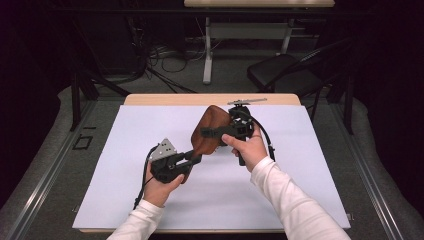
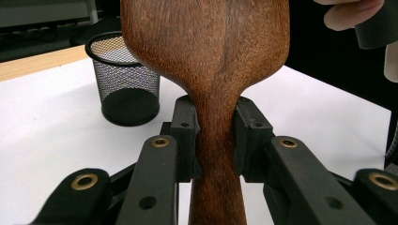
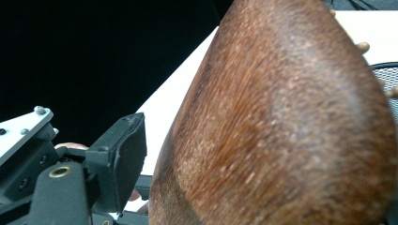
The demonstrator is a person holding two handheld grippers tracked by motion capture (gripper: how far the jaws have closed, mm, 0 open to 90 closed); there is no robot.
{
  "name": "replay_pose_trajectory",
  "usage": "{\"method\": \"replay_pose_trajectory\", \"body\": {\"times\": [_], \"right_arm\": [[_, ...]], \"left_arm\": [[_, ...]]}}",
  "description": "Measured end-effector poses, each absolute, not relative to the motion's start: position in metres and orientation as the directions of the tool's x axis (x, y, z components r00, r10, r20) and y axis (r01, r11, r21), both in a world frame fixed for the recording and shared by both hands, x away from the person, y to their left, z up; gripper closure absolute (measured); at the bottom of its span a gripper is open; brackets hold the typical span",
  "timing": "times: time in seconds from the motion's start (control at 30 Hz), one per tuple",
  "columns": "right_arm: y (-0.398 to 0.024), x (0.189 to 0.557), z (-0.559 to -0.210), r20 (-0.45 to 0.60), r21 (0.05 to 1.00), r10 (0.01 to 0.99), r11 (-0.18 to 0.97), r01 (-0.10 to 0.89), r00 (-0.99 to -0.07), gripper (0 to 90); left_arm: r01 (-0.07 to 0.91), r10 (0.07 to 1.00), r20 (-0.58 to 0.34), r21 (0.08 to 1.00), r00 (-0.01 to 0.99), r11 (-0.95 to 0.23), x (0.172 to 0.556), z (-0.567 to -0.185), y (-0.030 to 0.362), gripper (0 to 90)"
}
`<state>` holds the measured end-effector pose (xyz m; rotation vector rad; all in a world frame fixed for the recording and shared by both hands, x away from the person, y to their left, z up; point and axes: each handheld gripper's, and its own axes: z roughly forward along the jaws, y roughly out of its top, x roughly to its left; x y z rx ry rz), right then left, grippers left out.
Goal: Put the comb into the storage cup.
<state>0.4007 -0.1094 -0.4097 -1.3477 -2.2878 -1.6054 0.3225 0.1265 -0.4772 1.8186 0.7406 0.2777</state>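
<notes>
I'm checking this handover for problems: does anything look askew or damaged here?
Nothing stands out. The wooden spoon looks intact, clamped at its neck in the left gripper; the mesh cup stands upright.

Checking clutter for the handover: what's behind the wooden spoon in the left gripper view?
Behind the wooden spoon, a black mesh cup stands on the white table cover, empty as far as its visible inside shows. The spoon's bowl covers the cup's right edge and the table beyond.

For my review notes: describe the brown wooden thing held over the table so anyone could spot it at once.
Start at the white table top; above its middle two hand-held grippers meet. The left hand-held gripper clamps the narrow handle of a wooden paddle. Its broad, rounded, reddish-brown blade sets it apart from the black mesh cup.
</notes>
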Motion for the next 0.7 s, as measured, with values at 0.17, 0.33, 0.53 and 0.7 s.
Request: {"method": "replay_pose_trajectory", "body": {"times": [0.17, 0.33, 0.53, 0.7], "right_arm": [[-0.1095, 0.4018, -0.4107, 0.488, 0.74, 0.616, 0.083, 0.667, -0.618, 22.3], [-0.1104, 0.4031, -0.4123, 0.504, 0.73, 0.61, 0.076, 0.679, -0.611, 24.2], [-0.1118, 0.4037, -0.4138, 0.523, 0.719, 0.606, 0.065, 0.692, -0.6, 25.5], [-0.1132, 0.4045, -0.4153, 0.546, 0.708, 0.598, 0.046, 0.704, -0.587, 28.7]], "left_arm": [[0.355, 0.609, -0.162, 0.911, 0.777, -0.211, 0.3231, -0.4775, 0.127, 72.7], [0.355, 0.609, -0.162, 0.911, 0.776, -0.21, 0.3237, -0.4788, 0.1268, 72.7], [0.357, 0.607, -0.159, 0.908, 0.778, -0.219, 0.3239, -0.4795, 0.1268, 72.7], [0.352, 0.606, -0.157, 0.91, 0.78, -0.219, 0.3238, -0.4798, 0.1268, 72.6]]}}
